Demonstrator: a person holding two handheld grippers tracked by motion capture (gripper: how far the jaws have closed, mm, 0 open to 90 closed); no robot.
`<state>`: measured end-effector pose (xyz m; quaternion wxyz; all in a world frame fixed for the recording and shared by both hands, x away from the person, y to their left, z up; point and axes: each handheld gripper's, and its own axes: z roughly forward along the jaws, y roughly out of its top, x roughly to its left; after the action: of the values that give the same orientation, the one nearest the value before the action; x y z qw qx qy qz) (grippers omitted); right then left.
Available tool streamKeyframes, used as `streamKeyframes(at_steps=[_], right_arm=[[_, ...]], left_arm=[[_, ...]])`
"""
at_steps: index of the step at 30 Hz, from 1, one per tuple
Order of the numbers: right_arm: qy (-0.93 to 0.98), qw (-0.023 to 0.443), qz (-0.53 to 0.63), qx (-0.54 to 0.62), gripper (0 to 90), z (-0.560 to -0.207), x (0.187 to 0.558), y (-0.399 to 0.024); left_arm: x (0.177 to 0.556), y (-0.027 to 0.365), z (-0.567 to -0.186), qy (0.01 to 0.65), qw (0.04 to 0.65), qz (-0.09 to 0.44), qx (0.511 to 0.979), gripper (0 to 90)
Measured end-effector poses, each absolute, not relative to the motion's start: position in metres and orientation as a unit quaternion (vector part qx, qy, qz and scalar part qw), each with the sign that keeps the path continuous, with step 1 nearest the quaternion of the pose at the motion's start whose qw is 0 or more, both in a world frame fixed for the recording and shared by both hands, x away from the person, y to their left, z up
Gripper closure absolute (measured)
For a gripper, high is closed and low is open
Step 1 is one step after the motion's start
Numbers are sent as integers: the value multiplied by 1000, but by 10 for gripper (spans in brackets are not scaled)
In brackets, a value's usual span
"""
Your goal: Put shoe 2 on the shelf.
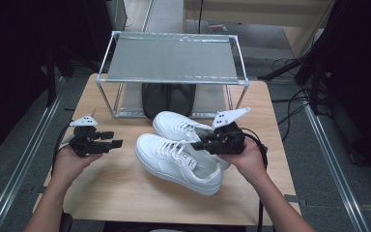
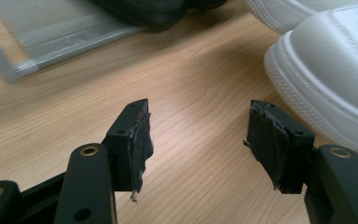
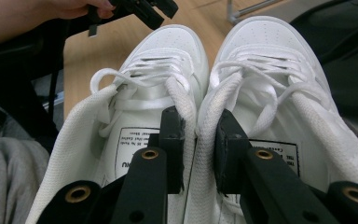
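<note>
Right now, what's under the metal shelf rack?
Under the silver metal shelf rack sits a pair of black shoes; only their front ends show, the shelf top hides the rest.

Two white sneakers (image 1: 183, 154) with white laces sit side by side, touching, on the wooden table. Their toes point away toward the metal rack. The nearer sneaker (image 1: 178, 162) looks tipped up a little at its heel. Their inner collars are pressed together. Each has a printed label inside.

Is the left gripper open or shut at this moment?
Open. In the left gripper view the left gripper has its jaws wide apart over bare table, nothing between them, beside the white sneaker.
</note>
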<state>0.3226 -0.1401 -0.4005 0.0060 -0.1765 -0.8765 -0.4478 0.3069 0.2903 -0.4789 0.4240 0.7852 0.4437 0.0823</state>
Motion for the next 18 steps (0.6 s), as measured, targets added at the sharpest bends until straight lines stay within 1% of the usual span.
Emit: streamKeyframes(at_steps=[8,18], right_arm=[[-881,35,-449,-145,777,-385,344,-133],[-885,46,-449,-110,776,-361,365,-116]], left_arm=[[299,299,-480,456,426,88,776,399],[293,305,-481,463,424,90,773,399]])
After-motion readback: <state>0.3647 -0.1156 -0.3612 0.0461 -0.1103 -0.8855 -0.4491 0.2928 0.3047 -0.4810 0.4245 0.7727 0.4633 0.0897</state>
